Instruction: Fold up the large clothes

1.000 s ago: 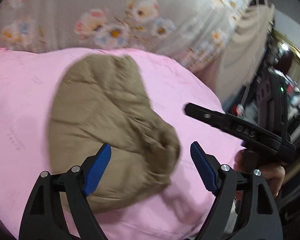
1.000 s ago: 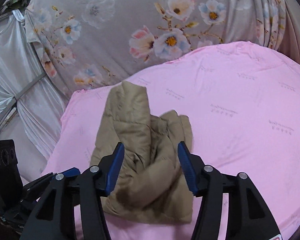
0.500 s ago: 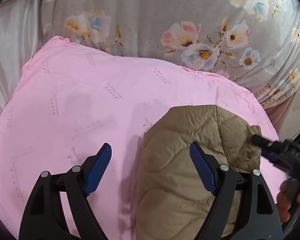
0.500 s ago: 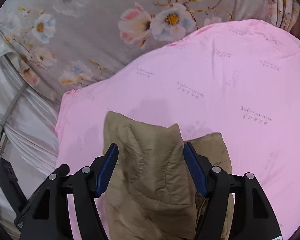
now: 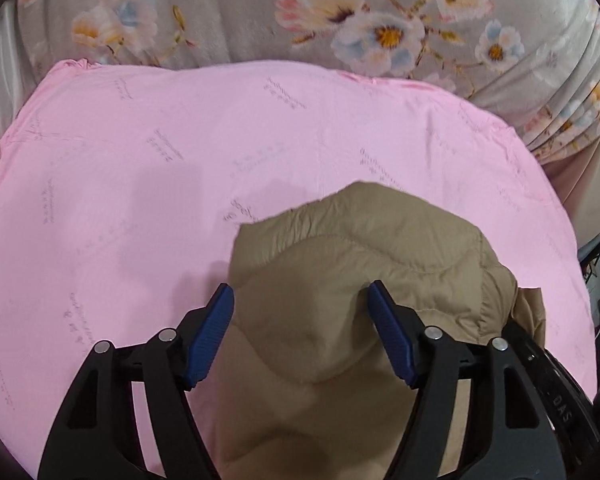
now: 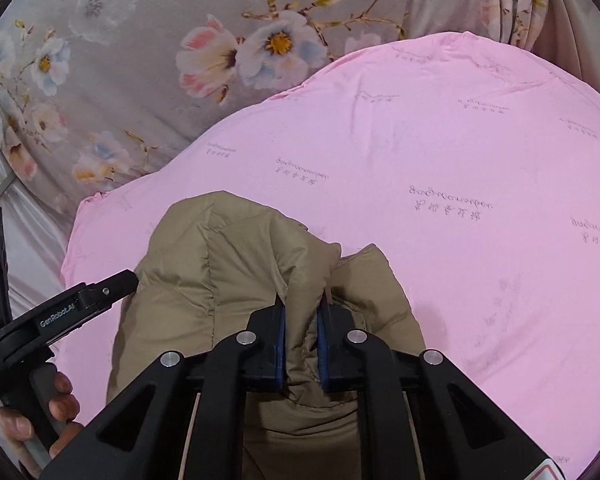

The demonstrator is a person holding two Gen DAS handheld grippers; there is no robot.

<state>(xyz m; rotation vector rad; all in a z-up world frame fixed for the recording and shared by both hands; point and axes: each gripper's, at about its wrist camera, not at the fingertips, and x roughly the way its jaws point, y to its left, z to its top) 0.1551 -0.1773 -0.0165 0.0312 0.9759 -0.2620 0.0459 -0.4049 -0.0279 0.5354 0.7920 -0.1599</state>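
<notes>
While the left wrist view is looking down its own fingers, the left gripper (image 5: pixel 302 334) is hanging with its blue pads (image 5: pixel 210 336) wide apart, straddling a raised hump of the tan quilted jacket (image 5: pixel 364 264) without pinching it, probably lining up for a second hold; the jacket is lying bunched between and ahead of the fingers on the pink sheet (image 5: pixel 140 168), with the floral fabric (image 5: pixel 240 12) beyond the fingertips; in the right wrist view, the right gripper (image 6: pixel 301 340) is squeezing a ridge of the jacket (image 6: pixel 228 264) between nearly closed pads, seemingly to lift that edge for a fold, while the other gripper (image 6: pixel 104 290) is sitting beside the fingers
</notes>
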